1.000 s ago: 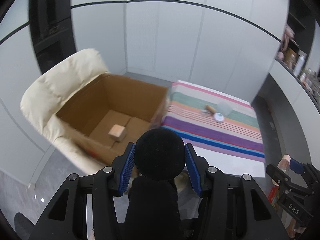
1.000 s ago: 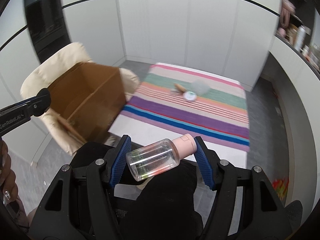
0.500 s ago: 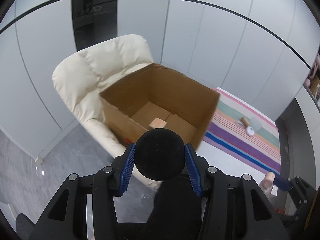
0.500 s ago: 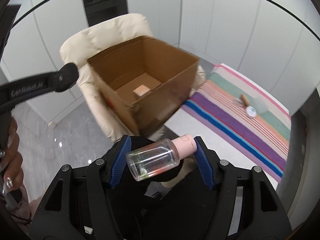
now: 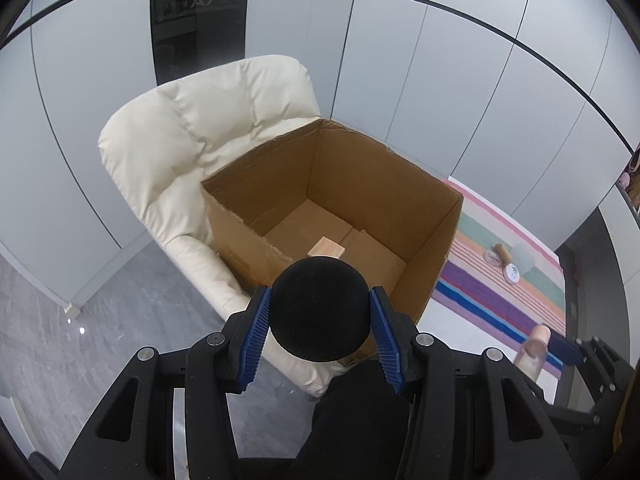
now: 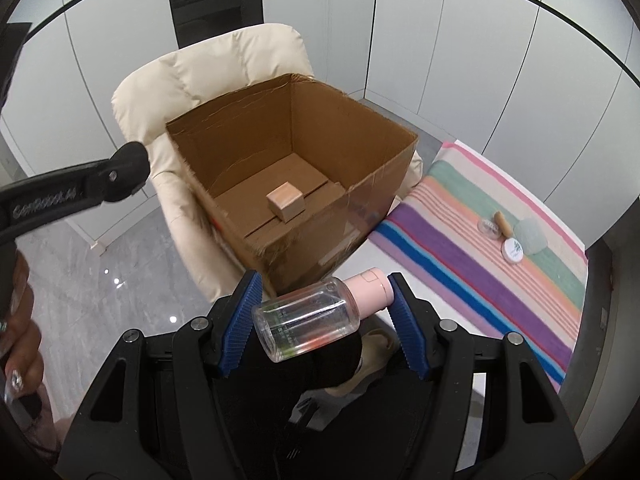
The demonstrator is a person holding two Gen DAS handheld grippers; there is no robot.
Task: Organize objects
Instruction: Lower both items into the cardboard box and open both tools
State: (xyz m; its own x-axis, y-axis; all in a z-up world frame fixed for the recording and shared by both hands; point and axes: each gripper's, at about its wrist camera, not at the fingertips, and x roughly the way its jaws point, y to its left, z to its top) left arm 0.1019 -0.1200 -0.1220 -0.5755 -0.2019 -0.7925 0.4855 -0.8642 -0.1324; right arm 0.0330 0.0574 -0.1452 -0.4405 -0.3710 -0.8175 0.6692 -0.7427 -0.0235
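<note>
Swinging round since a second ago — cardboard box (image 5: pixel 332 216) now filling both views, on the cream chair (image 5: pixel 192 136). Left gripper (image 5: pixel 319 322) squeezing a black foam ball (image 5: pixel 319 312), soft, light, springy; gripping across its middle. Right gripper (image 6: pixel 322 312) pinching a clear bottle (image 6: pixel 308 320) end to end — stiff, slick, apt to pivot. Hovering near the box, small wooden block (image 6: pixel 285 200) lying inside.
</note>
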